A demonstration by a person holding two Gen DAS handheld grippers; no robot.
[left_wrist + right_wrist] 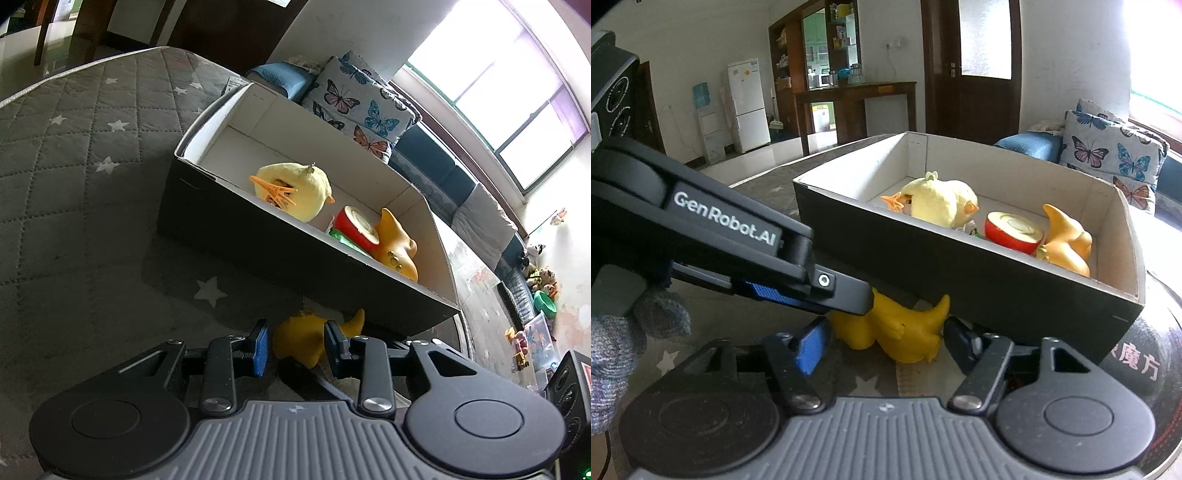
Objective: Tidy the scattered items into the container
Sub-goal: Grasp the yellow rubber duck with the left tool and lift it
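Your left gripper (297, 345) is spread wide around a yellow rubber toy (314, 341) that lies on the grey star-quilted cover (92, 147), just outside the near wall of the cardboard box (295, 254). The blue-padded fingers (261, 347) flank the toy on either side; whether the pads touch it cannot be told from this view.

Your right gripper (882, 341) faces the same yellow rubber toy (908, 332) from the box's near long side, jaws parted wide with one finger at each flank of the toy and a visible gap on the blue-pad side. The left gripper's body (738, 243), marked with white lettering, crosses the right wrist view from the left edge, and its finger tip lies over the toy's upper left part. A grey-gloved hand (624, 332) holds that tool at the left edge of the frame.

Inside the box (997, 280), black outside and white inside, lie three things: a pale yellow plush chick (295, 188) with orange feet, towards the middle; a red toy apple half (356, 229) with its pale cut face showing; and an orange rubber figure (397, 247), touching the apple half, nearest the box's end wall. Beyond the box's far wall stand a butterfly-print cushion (362, 107) and a blue cushion (280, 79).
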